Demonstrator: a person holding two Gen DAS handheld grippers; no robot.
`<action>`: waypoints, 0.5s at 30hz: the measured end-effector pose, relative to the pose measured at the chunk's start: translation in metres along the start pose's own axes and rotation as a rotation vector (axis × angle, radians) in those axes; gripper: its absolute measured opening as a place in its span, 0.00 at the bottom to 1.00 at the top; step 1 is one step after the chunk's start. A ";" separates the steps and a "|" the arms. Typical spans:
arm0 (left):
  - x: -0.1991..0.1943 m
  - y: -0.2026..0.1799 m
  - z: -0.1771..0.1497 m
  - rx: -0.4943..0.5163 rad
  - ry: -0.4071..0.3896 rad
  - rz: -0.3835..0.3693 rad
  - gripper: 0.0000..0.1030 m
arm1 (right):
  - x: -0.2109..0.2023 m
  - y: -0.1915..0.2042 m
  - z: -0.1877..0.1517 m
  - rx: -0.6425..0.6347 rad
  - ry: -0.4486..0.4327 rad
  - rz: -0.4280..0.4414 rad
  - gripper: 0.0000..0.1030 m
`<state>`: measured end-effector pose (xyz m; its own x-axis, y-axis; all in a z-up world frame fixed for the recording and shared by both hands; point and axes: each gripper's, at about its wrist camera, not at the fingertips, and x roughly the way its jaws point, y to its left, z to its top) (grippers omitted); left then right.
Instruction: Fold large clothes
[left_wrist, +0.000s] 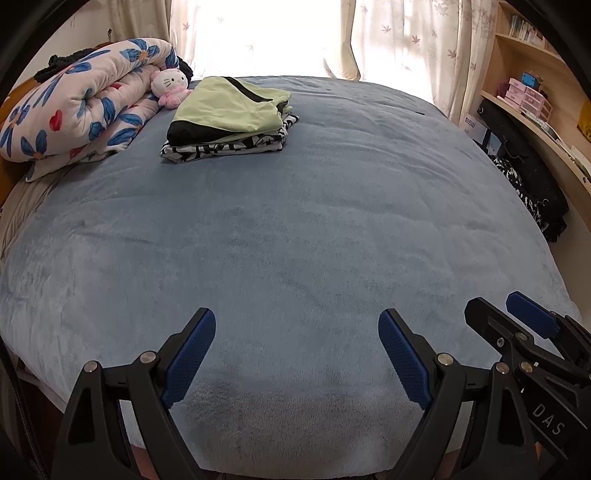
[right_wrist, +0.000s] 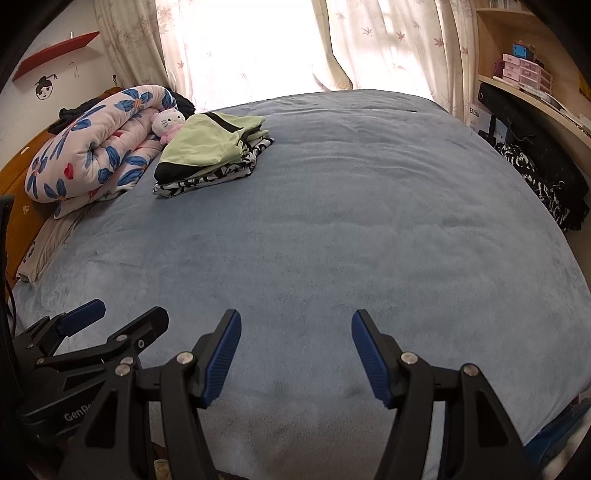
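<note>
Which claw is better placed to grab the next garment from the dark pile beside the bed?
Probably right: the right claw is open and on the same side as the dark pile; the left claw, also open, sits farther from it.

Lower garments in folded stack (left_wrist: 225, 147) mostly covered by green top piece (left_wrist: 229, 107); count of layers not determinable. Dark item (left_wrist: 55, 64) behind rolled floral quilt (left_wrist: 81, 103) largely hidden. Plush toy (left_wrist: 170, 86) lower body tucked against quilt. Black-and-white fabric (left_wrist: 517, 184) beside bed partly hidden by bed edge (left_wrist: 546, 273). Shelf contents (right_wrist: 524, 70) too small to identify. Window area (left_wrist: 258, 37) overexposed, no detail. Right gripper (left_wrist: 495, 314) cut off by frame edge in left view; left gripper (right_wrist: 122, 314) body cut off in right view.
</note>
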<state>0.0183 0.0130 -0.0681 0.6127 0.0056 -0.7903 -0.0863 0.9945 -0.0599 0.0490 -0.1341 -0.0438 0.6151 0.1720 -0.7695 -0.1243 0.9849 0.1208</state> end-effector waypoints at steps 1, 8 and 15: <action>0.000 0.000 0.000 0.000 0.001 0.001 0.86 | 0.000 0.000 -0.001 0.002 0.002 -0.001 0.61; 0.002 -0.001 -0.002 -0.001 0.010 0.000 0.86 | 0.001 -0.001 -0.004 0.007 0.007 -0.006 0.61; 0.003 -0.001 -0.003 -0.003 0.012 0.002 0.86 | 0.001 -0.003 -0.004 0.005 0.009 -0.004 0.61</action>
<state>0.0179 0.0115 -0.0717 0.6035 0.0059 -0.7974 -0.0896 0.9941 -0.0604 0.0473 -0.1365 -0.0474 0.6087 0.1678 -0.7754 -0.1181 0.9857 0.1206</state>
